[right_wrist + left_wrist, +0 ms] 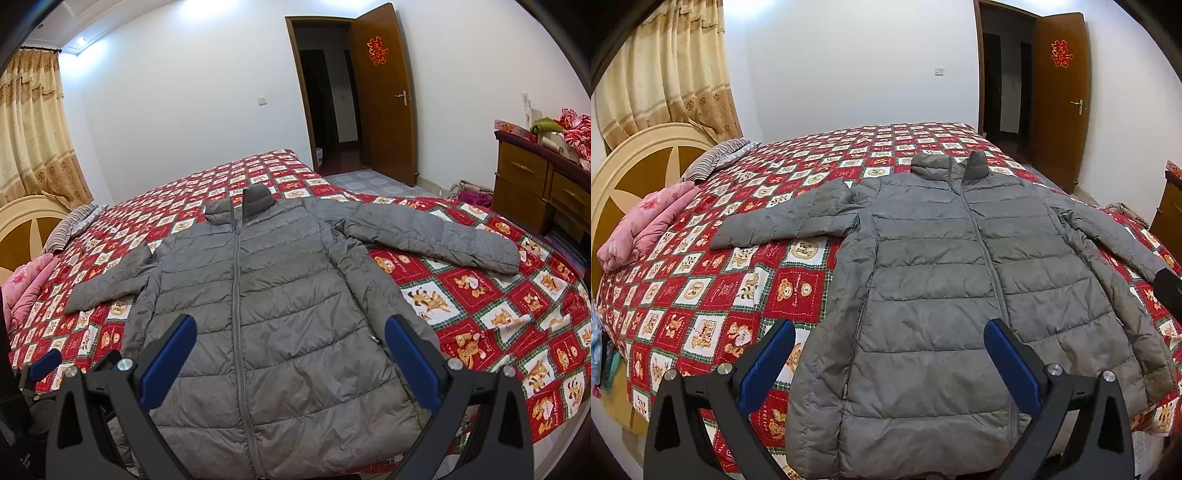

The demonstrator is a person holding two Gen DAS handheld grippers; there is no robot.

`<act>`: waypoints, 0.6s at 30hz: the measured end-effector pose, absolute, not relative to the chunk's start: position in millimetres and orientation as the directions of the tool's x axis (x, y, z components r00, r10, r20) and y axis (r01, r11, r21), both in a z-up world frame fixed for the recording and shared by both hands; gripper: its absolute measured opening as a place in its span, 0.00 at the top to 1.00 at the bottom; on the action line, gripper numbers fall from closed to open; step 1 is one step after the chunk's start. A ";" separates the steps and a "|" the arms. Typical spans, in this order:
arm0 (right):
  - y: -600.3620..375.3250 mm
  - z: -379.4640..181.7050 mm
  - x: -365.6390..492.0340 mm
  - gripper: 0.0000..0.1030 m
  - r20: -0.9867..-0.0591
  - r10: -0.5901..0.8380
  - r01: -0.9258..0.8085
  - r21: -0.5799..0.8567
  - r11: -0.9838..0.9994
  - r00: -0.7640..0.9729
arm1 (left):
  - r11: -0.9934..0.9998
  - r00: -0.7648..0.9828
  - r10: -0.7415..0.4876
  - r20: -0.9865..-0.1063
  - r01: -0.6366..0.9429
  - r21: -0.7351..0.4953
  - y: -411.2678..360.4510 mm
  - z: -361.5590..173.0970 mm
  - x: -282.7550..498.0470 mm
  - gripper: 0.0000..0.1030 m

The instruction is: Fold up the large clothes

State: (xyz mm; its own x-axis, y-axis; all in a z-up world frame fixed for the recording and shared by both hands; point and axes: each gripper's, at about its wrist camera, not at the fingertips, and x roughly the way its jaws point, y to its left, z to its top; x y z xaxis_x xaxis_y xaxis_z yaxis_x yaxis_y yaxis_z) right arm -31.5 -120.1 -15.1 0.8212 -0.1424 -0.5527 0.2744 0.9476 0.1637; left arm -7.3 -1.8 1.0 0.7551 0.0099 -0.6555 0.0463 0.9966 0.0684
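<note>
Left claw [889,341]: jaws spread wide, nothing held, hovering above the hem end of the jacket. Fingers are black angular arms with flat blue ribbed pads [767,363] and round silver bolts at the pivots. Right claw [290,338]: same build, also wide open and empty, over the lower front of the jacket; its blue pads [168,358] straddle the zip line.

Grey puffer jacket [934,280] lies flat and front-up on the bed, zipped closed, hem nearest both cameras, stand-up collar [242,206] at the far end. Fabric is matte quilted nylon with horizontal stitched baffles, lightly wrinkled. Grey zipper [236,295] runs straight down the centre. Both sleeves are spread outward: left sleeve [783,221] angles off toward the headboard side, right sleeve [432,230] reaches toward the dresser side.

Under it, a bedspread [731,295] in a red-and-white diamond patchwork with cartoon bear prints and green plaid borders. Pink padded quilt [646,229] is bunched at the bed's edge by the round cream-and-wood headboard [635,170]; a striped pillow [716,155] sits beside it.

Beyond: beige patterned curtain [665,74], open brown wooden door [380,92] with a red paper cutout, wooden dresser [535,184] with clutter on top.
</note>
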 end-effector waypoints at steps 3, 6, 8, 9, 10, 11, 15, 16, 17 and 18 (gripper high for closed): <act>-120.1 -15.2 -31.3 0.00 -0.553 -0.141 0.273 0.163 0.948 0.821 | 0.997 0.755 0.009 -0.656 0.047 0.068 -2.8 1.8 -8.0 0.01; -120.0 -15.4 -31.9 0.00 -0.554 -0.140 0.272 0.164 0.948 0.821 | 0.997 0.755 0.008 -0.656 0.047 0.067 -2.5 1.8 -8.0 0.01; -119.4 -15.1 -33.3 0.00 -0.556 -0.139 0.272 0.164 0.948 0.820 | 0.997 0.754 0.009 -0.656 0.047 0.068 -3.1 2.2 -8.4 0.01; -118.6 -14.8 -33.7 0.00 -0.557 -0.138 0.272 0.164 0.948 0.819 | 0.997 0.755 0.009 -0.656 0.047 0.067 -3.0 2.2 -8.5 0.01; -118.3 -14.6 -33.6 0.00 -0.558 -0.138 0.272 0.164 0.948 0.818 | 0.997 0.755 0.008 -0.656 0.047 0.066 -3.2 2.9 -9.0 0.01; -118.2 -14.6 -33.9 0.00 -0.557 -0.139 0.272 0.164 0.948 0.819 | 0.997 0.755 0.007 -0.656 0.048 0.066 -3.1 2.2 -8.4 0.01; -118.6 -14.7 -33.2 0.00 -0.558 -0.137 0.272 0.165 0.948 0.818 | 0.997 0.755 0.008 -0.656 0.048 0.067 -3.0 2.3 -8.3 0.01; -118.3 -14.5 -33.6 0.00 -0.558 -0.137 0.272 0.165 0.948 0.818 | 0.997 0.755 0.008 -0.656 0.048 0.067 -3.1 2.4 -8.3 0.01; -118.2 -14.5 -33.6 0.00 -0.558 -0.138 0.272 0.165 0.948 0.818 | 0.997 0.754 0.009 -0.657 0.047 0.067 -3.2 2.2 -8.3 0.01; -118.7 -14.9 -32.9 0.00 -0.558 -0.138 0.272 0.164 0.948 0.819 | 0.997 0.754 0.008 -0.656 0.047 0.067 -3.0 2.2 -8.4 0.01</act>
State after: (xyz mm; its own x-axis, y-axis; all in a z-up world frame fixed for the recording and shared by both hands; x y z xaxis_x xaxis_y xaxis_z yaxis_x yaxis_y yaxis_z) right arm -32.9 -118.7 -14.9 0.8185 -0.1380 -0.5576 0.2716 0.9483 0.1641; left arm -8.4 -3.0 2.2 0.7544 0.0085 -0.6564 0.0472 0.9966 0.0671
